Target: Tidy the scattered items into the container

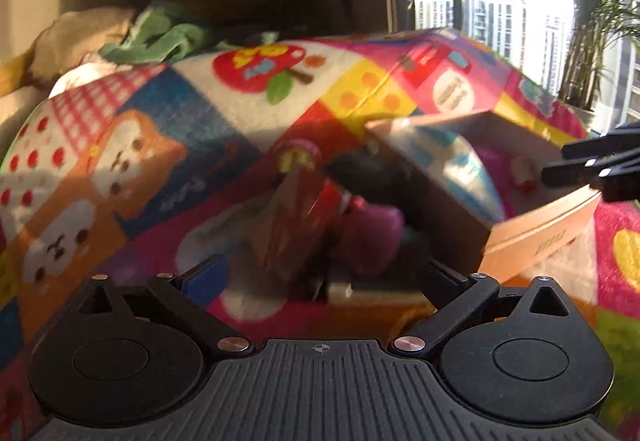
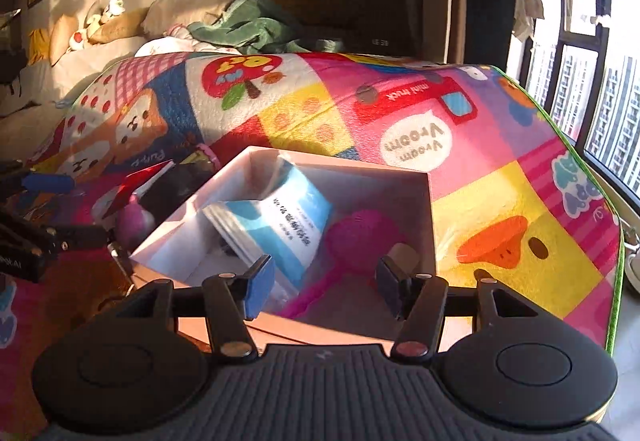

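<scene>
An open cardboard box (image 2: 430,201) stands on the colourful play mat (image 2: 320,113). Inside lie a blue and white packet (image 2: 280,221) and a pink ball-headed toy (image 2: 360,237). My right gripper (image 2: 326,281) is open and empty, hovering over the box's near edge. In the left wrist view the box (image 1: 448,209) is at right. My left gripper (image 1: 320,281) is open over a blurred heap beside the box: a red-brown packet (image 1: 292,217), a purple item (image 1: 368,233) and a black item (image 1: 360,173). The heap also shows in the right wrist view (image 2: 160,189).
The box's lid flap (image 1: 540,233) lies open toward the right. Pillows and a green cloth (image 2: 248,21) lie at the mat's far end. A window with dark frames (image 2: 580,89) runs along the right. The mat's green edge (image 2: 616,281) drops to the floor.
</scene>
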Tool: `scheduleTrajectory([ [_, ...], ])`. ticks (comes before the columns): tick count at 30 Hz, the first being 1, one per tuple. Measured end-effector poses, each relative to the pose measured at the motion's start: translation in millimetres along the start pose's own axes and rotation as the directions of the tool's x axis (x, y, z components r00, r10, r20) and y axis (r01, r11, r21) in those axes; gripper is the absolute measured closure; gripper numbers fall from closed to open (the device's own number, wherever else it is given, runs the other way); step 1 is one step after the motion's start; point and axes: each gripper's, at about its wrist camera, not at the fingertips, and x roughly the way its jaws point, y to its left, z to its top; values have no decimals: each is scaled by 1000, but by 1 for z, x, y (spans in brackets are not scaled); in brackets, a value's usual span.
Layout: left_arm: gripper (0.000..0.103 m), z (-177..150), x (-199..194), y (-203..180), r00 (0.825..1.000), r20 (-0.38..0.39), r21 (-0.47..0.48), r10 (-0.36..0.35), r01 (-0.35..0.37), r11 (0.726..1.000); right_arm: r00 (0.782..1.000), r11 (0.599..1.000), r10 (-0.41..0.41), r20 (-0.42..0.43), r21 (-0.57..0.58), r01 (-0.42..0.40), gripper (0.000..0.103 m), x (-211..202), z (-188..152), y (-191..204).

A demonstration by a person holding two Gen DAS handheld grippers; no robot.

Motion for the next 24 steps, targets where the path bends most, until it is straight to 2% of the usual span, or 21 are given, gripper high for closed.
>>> scheduleTrajectory([
  [2,1,-16,-3,14,999,-30,-53,14,-16,998,1000,998,16,20,-64,-15,46,-4,5,22],
  [6,0,-35,-15,33,1000,-12,-142,22,-23,990,997,972,30,74,-234,-12,47,-4,14,75],
  [7,0,-36,-18,36,1000,-3,-158,16,-16,987,997,962,42,69,-272,-22,49,-1,16,88],
  [8,0,-37,-20,38,1000,9,-172,11,-9,985,997,951,62,54,-307,-43,55,3,17,102],
  [9,0,-38,-22,41,1000,20,-187,11,-7,982,996,941,82,35,-333,-66,58,8,17,114],
  [11,0,-41,-25,45,999,33,-223,19,-11,975,994,921,107,6,-377,-97,58,19,15,137],
  [13,0,-42,-29,50,998,54,-266,39,-24,964,995,896,95,4,-435,-84,58,32,10,159],
  [16,0,-45,-34,56,994,89,-320,68,-36,947,998,852,36,47,-524,-6,58,51,3,185],
  [20,0,-47,-37,60,992,107,-342,67,-27,940,1000,839,-10,28,-544,24,57,71,4,195],
  [24,0,-46,-38,58,991,113,-334,72,-31,942,999,863,19,29,-505,-2,59,51,5,188],
])
